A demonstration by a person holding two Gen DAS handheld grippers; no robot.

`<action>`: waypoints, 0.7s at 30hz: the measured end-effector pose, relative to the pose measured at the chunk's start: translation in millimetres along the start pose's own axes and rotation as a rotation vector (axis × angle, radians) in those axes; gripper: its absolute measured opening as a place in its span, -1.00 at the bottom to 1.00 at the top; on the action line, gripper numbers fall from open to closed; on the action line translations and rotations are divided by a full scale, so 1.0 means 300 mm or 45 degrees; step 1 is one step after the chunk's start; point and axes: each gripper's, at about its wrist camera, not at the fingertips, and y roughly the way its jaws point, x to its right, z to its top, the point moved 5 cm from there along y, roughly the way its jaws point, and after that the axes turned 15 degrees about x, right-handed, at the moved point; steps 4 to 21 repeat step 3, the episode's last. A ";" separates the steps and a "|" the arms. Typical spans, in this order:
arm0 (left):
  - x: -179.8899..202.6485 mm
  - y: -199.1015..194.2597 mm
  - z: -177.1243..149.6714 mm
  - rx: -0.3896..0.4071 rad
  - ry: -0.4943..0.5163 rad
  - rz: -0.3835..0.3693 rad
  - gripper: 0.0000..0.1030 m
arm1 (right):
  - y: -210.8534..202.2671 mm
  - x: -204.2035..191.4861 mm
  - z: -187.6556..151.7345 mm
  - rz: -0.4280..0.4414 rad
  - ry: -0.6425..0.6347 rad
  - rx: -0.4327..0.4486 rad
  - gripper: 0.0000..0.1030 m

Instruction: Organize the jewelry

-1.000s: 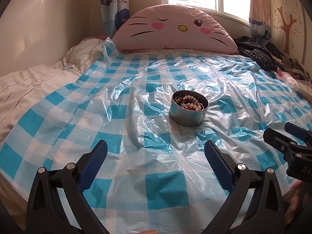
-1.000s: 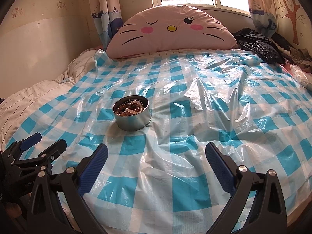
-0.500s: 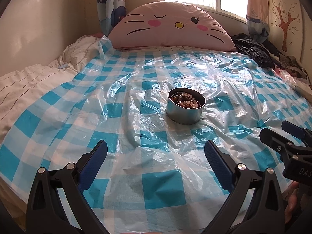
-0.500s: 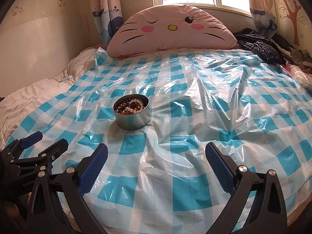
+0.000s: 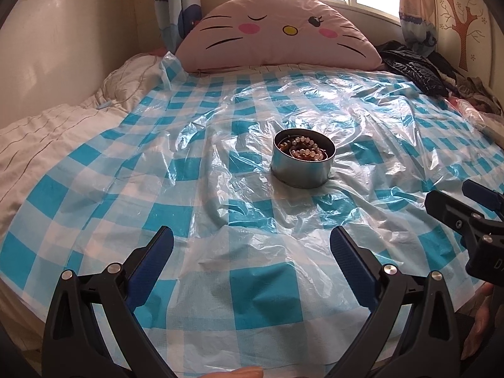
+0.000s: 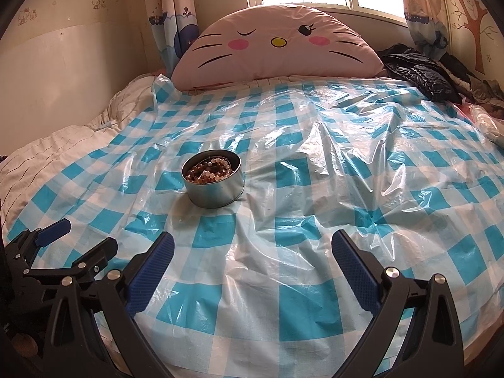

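A round metal tin (image 5: pixel 303 170) stands on the blue-and-white checked plastic sheet (image 5: pixel 220 145) over the bed. Beaded bracelets (image 5: pixel 304 151) lie coiled inside it. The tin (image 6: pixel 214 189) and its beads (image 6: pixel 209 170) also show in the right wrist view, ahead and left. My left gripper (image 5: pixel 252 249) is open and empty, above the near part of the sheet, short of the tin. My right gripper (image 6: pixel 252 252) is open and empty, to the right of the tin. Each gripper shows at the other view's edge: the right gripper (image 5: pixel 463 208), the left gripper (image 6: pixel 75 245).
A pink cat-face cushion (image 5: pixel 277 37) leans at the head of the bed. Black clothing (image 5: pixel 412 69) is piled at the far right. A white quilt (image 5: pixel 47 132) lies along the left side by the wall. The bed's front edge is just below my grippers.
Both grippers have moved a little forward and toward the tin, which now appears larger and closer to centre in the left view. Jaws stay open.
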 end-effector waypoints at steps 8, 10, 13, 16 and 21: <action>-0.018 -0.011 0.002 0.022 -0.026 0.016 0.86 | -0.001 0.005 -0.006 -0.001 -0.003 0.001 0.86; -0.018 -0.011 0.002 0.022 -0.026 0.016 0.86 | -0.001 0.005 -0.006 -0.001 -0.003 0.001 0.86; -0.018 -0.011 0.002 0.022 -0.026 0.016 0.86 | -0.001 0.005 -0.006 -0.001 -0.003 0.001 0.86; -0.018 -0.011 0.002 0.022 -0.026 0.016 0.86 | -0.001 0.005 -0.006 -0.001 -0.003 0.001 0.86; -0.018 -0.011 0.002 0.022 -0.026 0.016 0.86 | -0.001 0.005 -0.006 -0.001 -0.003 0.001 0.86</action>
